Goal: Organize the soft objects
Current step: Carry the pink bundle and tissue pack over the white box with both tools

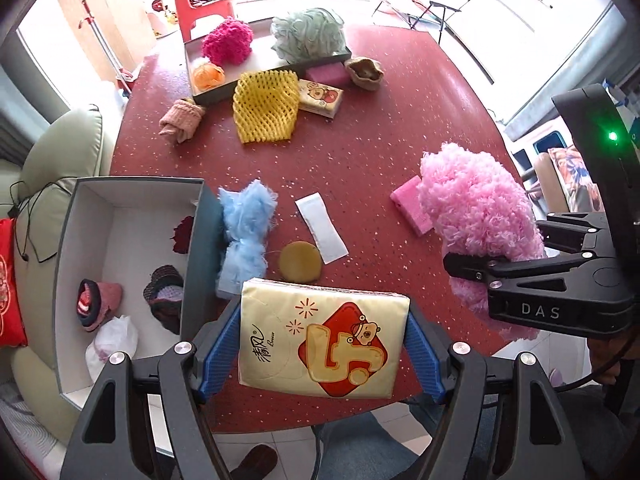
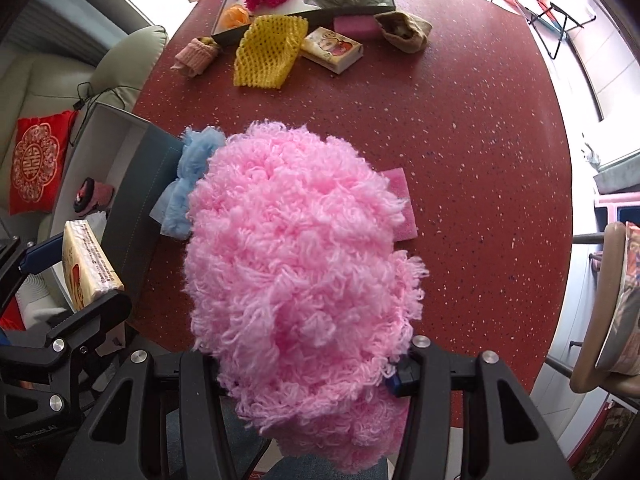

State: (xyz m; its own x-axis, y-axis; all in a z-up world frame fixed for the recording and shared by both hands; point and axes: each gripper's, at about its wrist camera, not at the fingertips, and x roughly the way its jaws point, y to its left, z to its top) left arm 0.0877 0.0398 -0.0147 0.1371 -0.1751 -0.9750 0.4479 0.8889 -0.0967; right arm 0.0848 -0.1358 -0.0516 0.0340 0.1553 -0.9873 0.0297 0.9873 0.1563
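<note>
A round red speckled bench has open surface across its right half and centre. At its left edge sits an open white box holding several small soft items. At the far edge a shallow tray carries three yarn puffs. Two pink sponges lie on the bench, one near the tray, one mid-right.

The left tongs are clamped on a yellow tissue pack, blue pads pressing both ends, held above the near bench edge beside the box. The right tongs are closed on a fluffy pink yarn ball, which fills the space between them above the bench.
</note>
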